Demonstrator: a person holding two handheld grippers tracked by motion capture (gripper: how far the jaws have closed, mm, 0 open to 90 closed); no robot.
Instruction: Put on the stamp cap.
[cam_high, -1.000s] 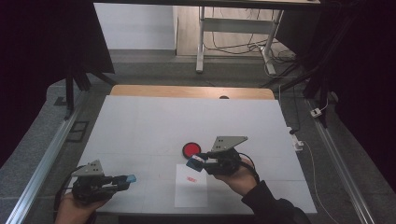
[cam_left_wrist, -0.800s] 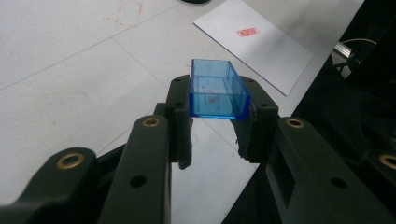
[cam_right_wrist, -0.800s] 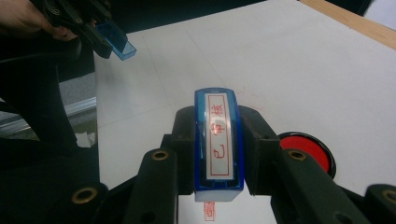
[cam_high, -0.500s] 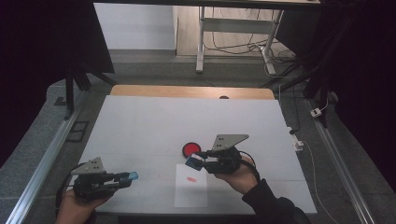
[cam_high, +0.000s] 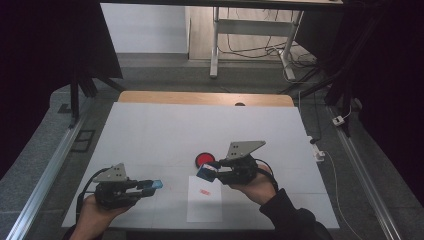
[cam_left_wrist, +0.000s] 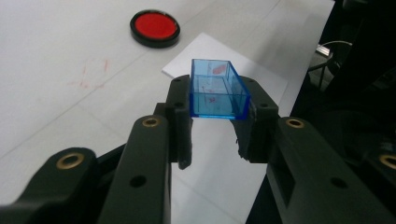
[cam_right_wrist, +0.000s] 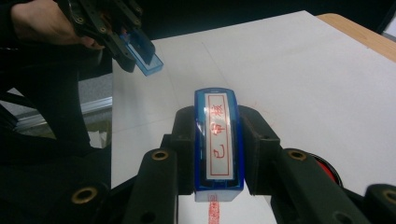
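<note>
Gripping a blue rectangular stamp (cam_right_wrist: 218, 140) between its black fingers, the right gripper (cam_high: 212, 171) is hovering just above a sheet of white paper (cam_high: 205, 207) at 6 o'clock on the white surface (cam_high: 150, 130). Red characters are showing on the stamp's upturned label. A red imprint (cam_high: 204, 192) is already sitting on the sheet, just below the stamp. At 8 o'clock, well apart from the sheet, the left gripper (cam_high: 150, 186) is clenching the clear blue cap (cam_left_wrist: 217, 91), its open side facing away from the hand. A round red ink pad in a black case (cam_high: 204, 159) is lying uncovered just beyond the paper, near the right gripper. Judging by the mark on the sheet, the stamping itself appears done. What seems left is bringing the two hands together to put the cap back on the stamp, then setting it down on the surface.
</note>
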